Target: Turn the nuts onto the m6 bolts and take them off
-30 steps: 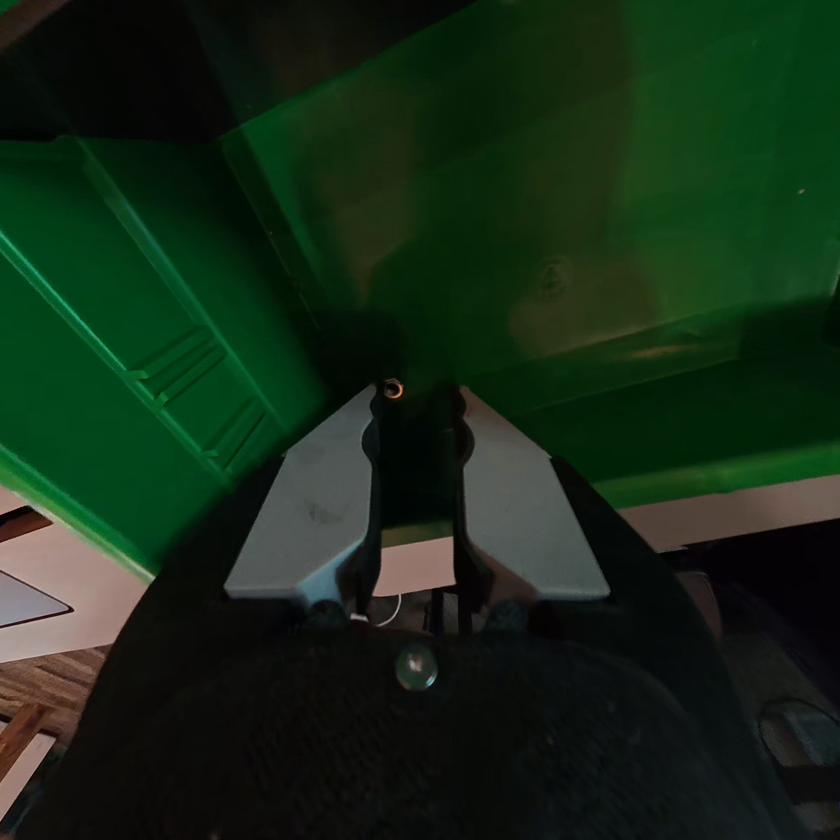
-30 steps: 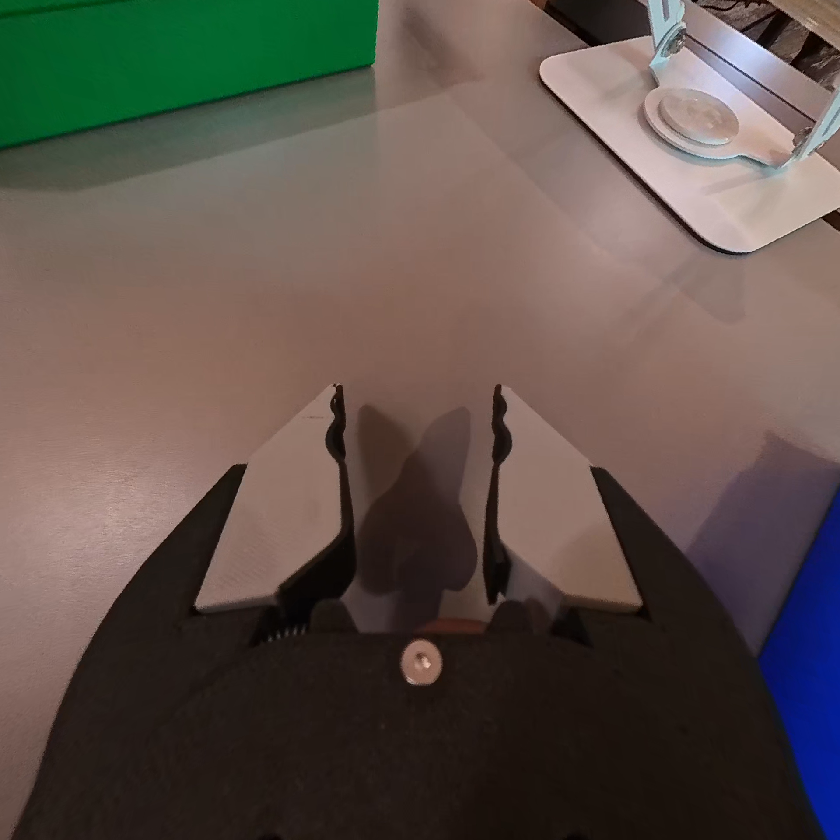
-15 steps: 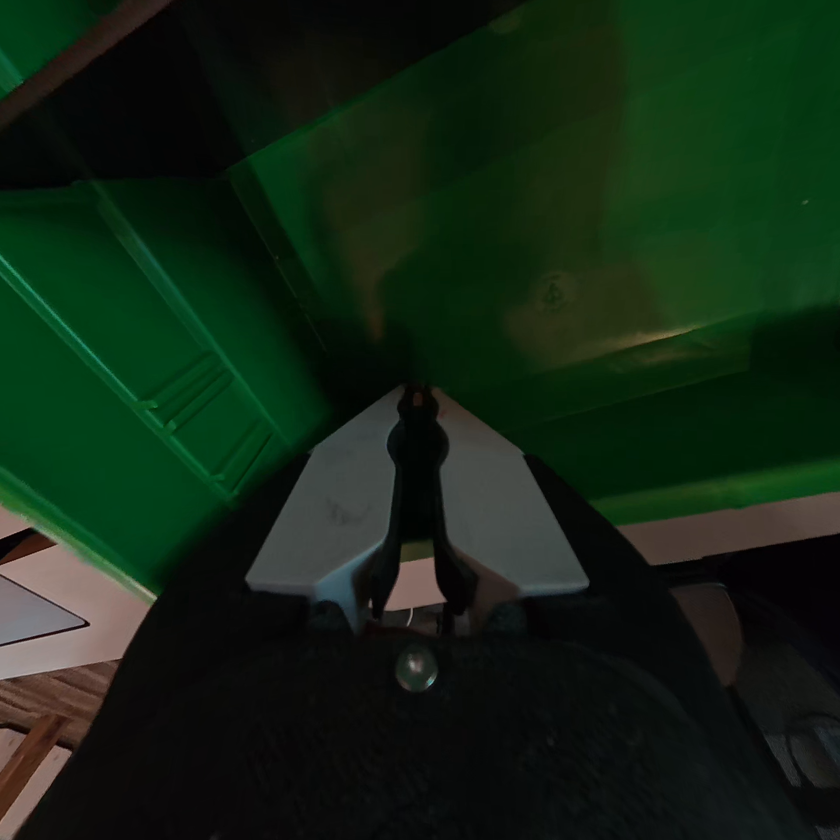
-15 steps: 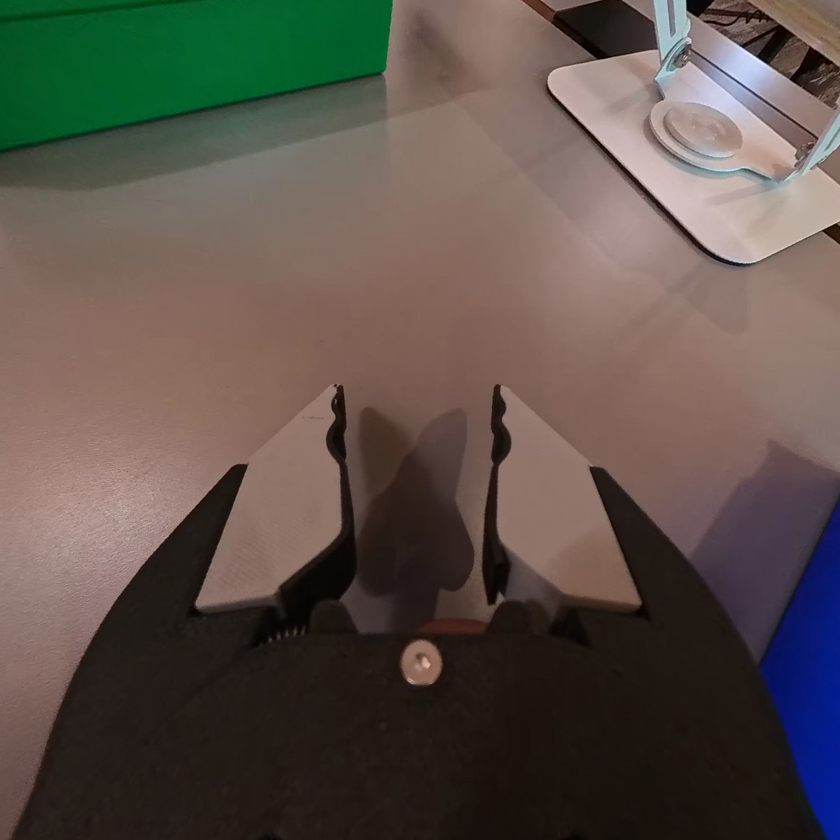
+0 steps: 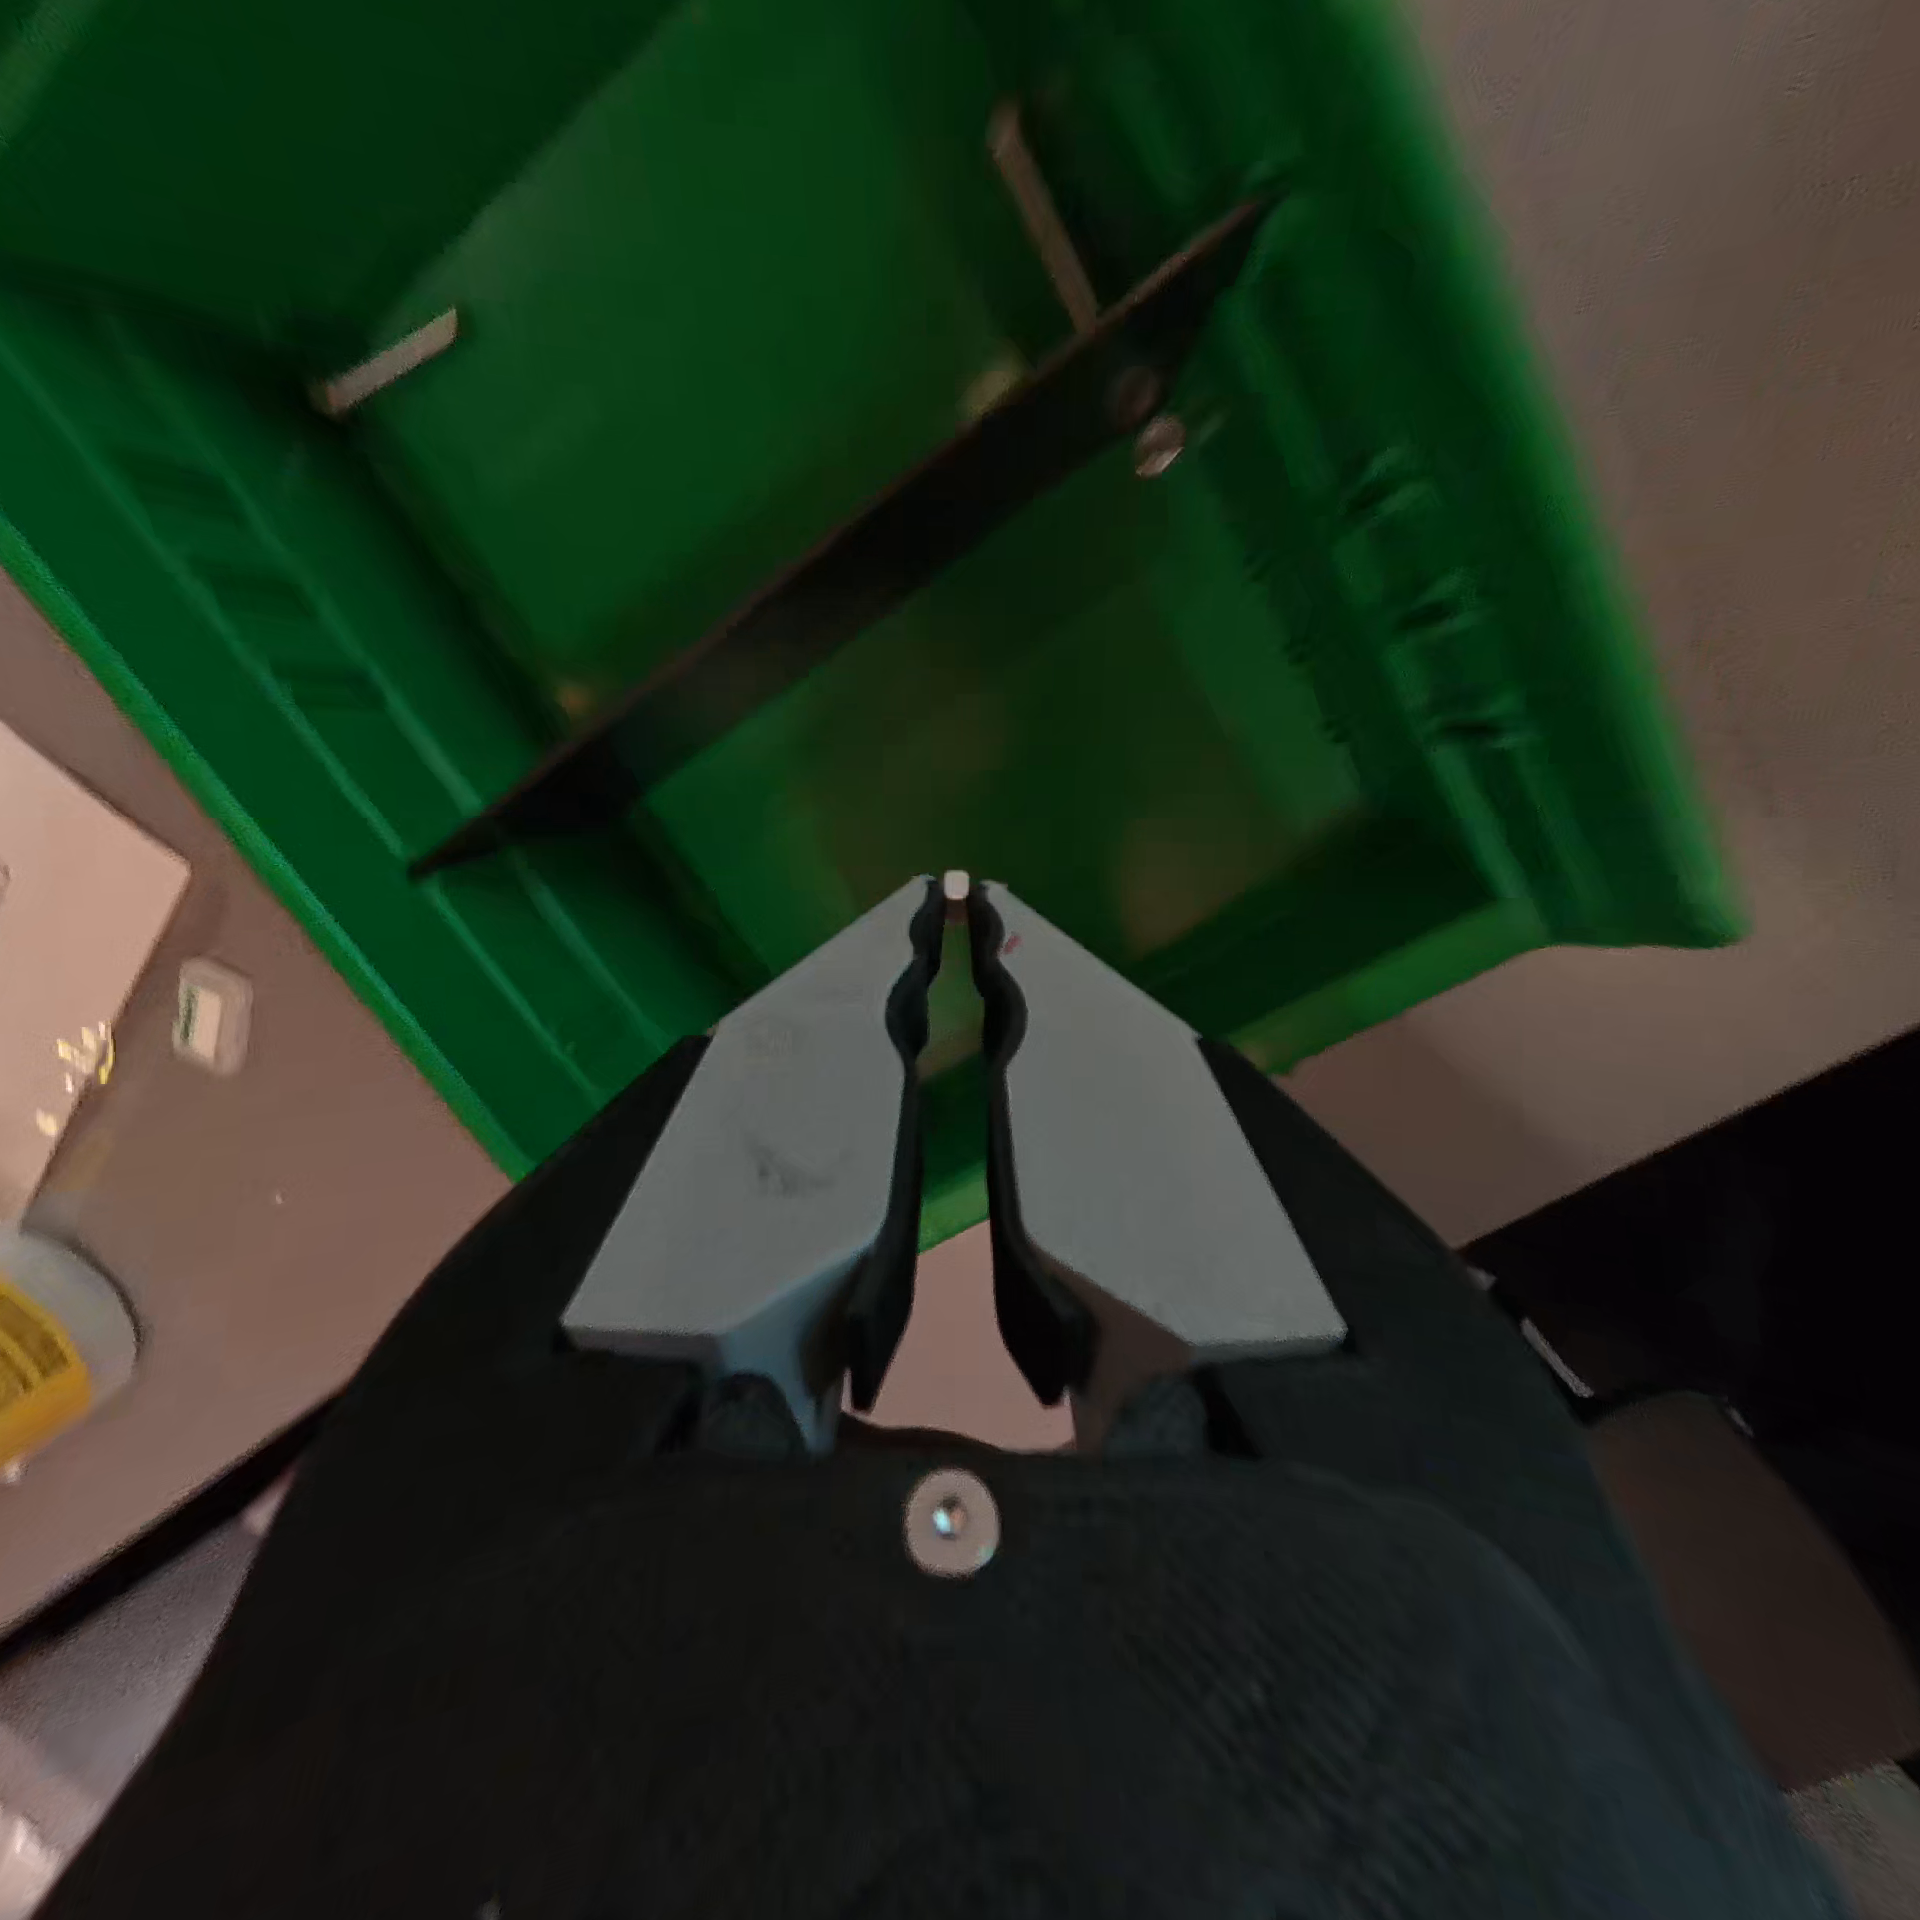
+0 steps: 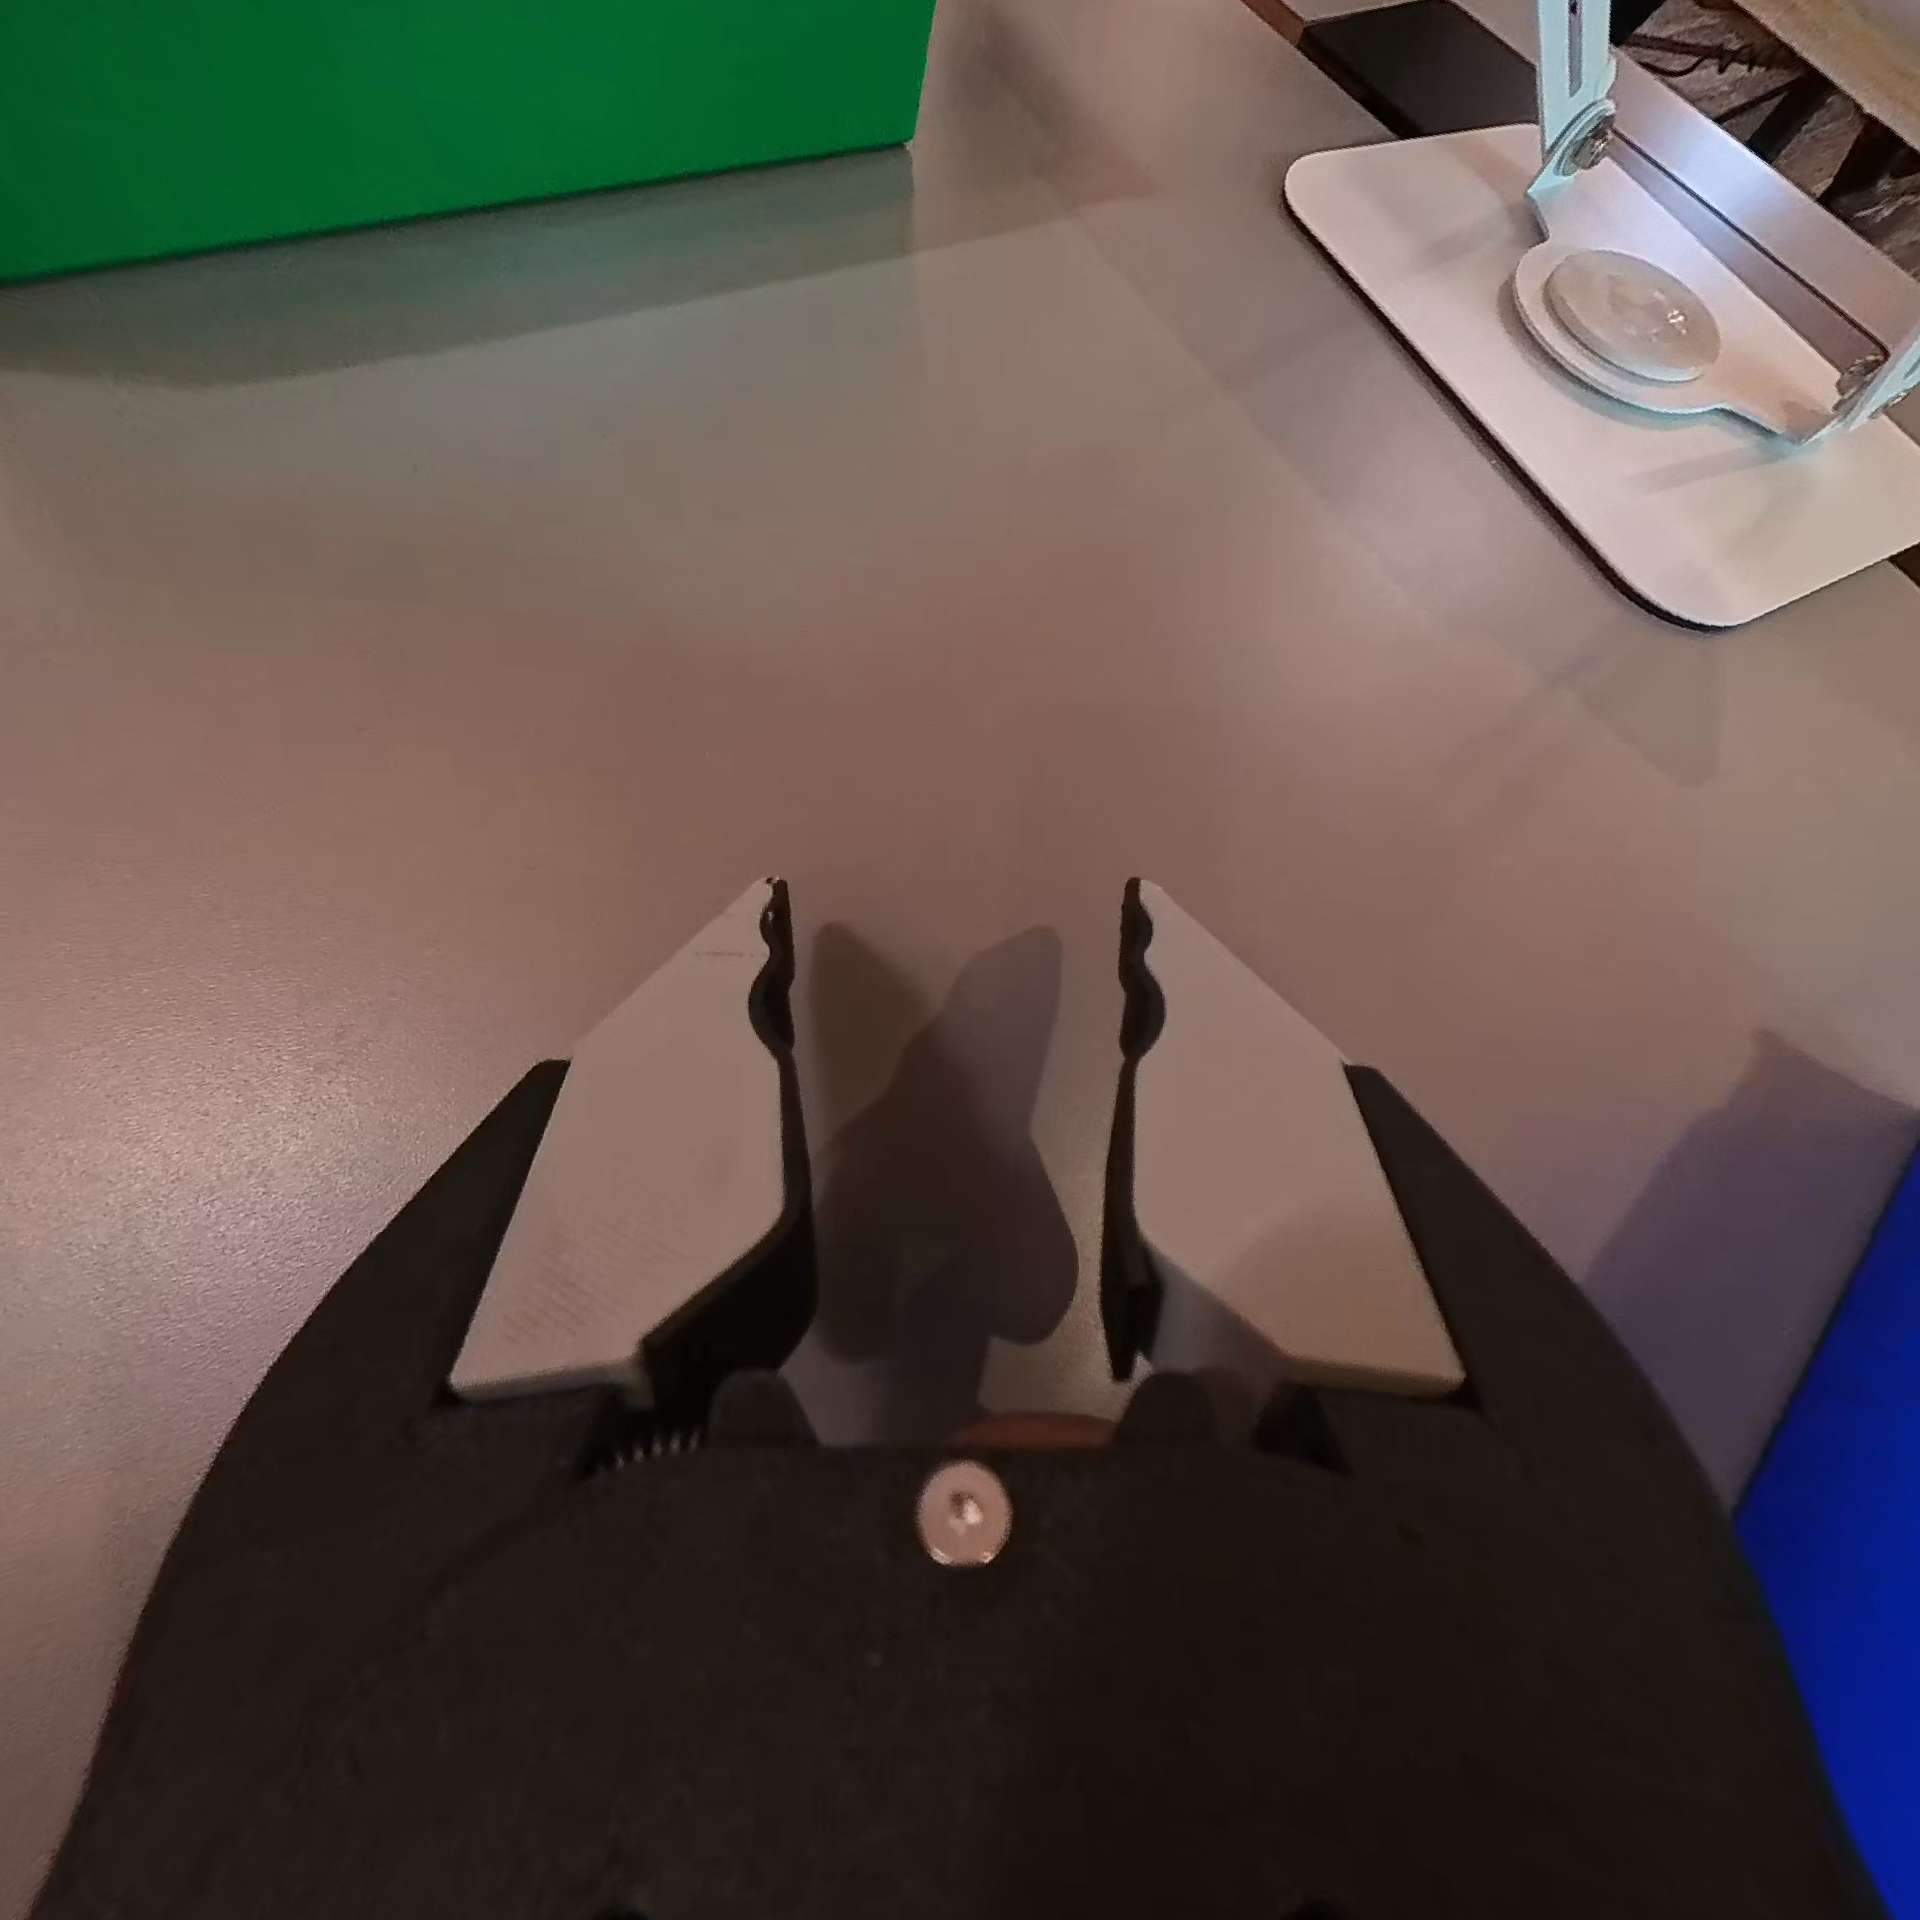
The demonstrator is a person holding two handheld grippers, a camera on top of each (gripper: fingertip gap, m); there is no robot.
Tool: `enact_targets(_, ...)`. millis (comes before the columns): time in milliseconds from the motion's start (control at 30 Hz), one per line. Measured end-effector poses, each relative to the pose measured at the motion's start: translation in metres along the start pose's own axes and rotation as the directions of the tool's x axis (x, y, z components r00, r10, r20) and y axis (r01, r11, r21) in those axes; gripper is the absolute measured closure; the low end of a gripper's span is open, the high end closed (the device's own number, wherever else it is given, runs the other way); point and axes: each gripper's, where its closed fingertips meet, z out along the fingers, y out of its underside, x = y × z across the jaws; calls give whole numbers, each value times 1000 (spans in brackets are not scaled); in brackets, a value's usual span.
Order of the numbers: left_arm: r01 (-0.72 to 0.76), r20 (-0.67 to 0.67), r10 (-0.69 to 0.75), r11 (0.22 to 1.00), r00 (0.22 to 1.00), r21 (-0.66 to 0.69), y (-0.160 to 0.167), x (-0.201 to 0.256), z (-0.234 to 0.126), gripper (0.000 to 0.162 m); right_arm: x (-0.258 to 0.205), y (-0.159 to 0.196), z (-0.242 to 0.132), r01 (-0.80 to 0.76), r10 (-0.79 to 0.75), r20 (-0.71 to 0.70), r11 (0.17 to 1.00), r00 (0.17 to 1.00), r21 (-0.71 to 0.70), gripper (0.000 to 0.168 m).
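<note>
My left gripper [image 5: 956,896] is shut on a small silver nut [image 5: 956,884] pinched at its fingertips, held above the near compartment of a green bin [image 5: 1558,582]. A dark divider [image 5: 831,561] splits the bin. Two silver bolts [image 5: 1044,223] [image 5: 387,362] lie in the far compartment, and another small silver part [image 5: 1158,449] sits by the divider's right end. My right gripper [image 6: 954,902] is open and empty, low over the bare grey table [image 6: 727,582]. The green bin's outer wall [image 6: 447,114] shows at the top left of the right wrist view.
A silver stand base with a pale bracket [image 6: 1600,343] sits on the table at the right. A blue object [image 6: 1860,1371] lies at the right edge. In the left wrist view a yellow-and-white item [image 5: 47,1351] and a small white device [image 5: 213,1013] sit at the left. Some 35 cm of space lies between my two pairs of fingers.
My left gripper closed on the nut inside the green bin and lifted up and back out of it, so the whole bin now shows. My right gripper has barely shifted.
</note>
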Motion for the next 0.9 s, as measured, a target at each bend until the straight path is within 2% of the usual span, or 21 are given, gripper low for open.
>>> enact_targets(33,-32,-26,34,998,999,61,-17,13,-10,160,0,0,0,-2,2,1,1000,1000,1,108)
enact_targets(100,-98,-73,111,981,991,170,-50,43,-24,160,1,-1,0,-6,6,-2,1000,1000,5,108)
enact_targets(167,-169,-109,197,961,974,219,-75,79,-25,160,3,-1,-1,-9,9,-8,1000,1000,8,108)
enact_targets(300,-364,-135,391,912,910,187,-99,149,2,160,8,-4,-4,-14,14,-24,1000,1000,23,109)
enact_targets(433,-419,-203,442,896,874,147,-112,195,40,160,12,-9,-9,-17,19,-40,999,999,49,109)
enact_targets(633,-455,-204,458,888,865,64,-117,210,83,159,9,-9,-9,-12,13,-33,999,999,48,108)
enact_targets(867,-430,-215,432,901,876,58,-122,211,95,150,6,-10,-9,12,-10,-35,999,999,46,108)
enact_targets(900,-429,-215,432,901,876,61,-122,210,95,154,6,-10,-9,11,-9,-34,999,999,46,108)
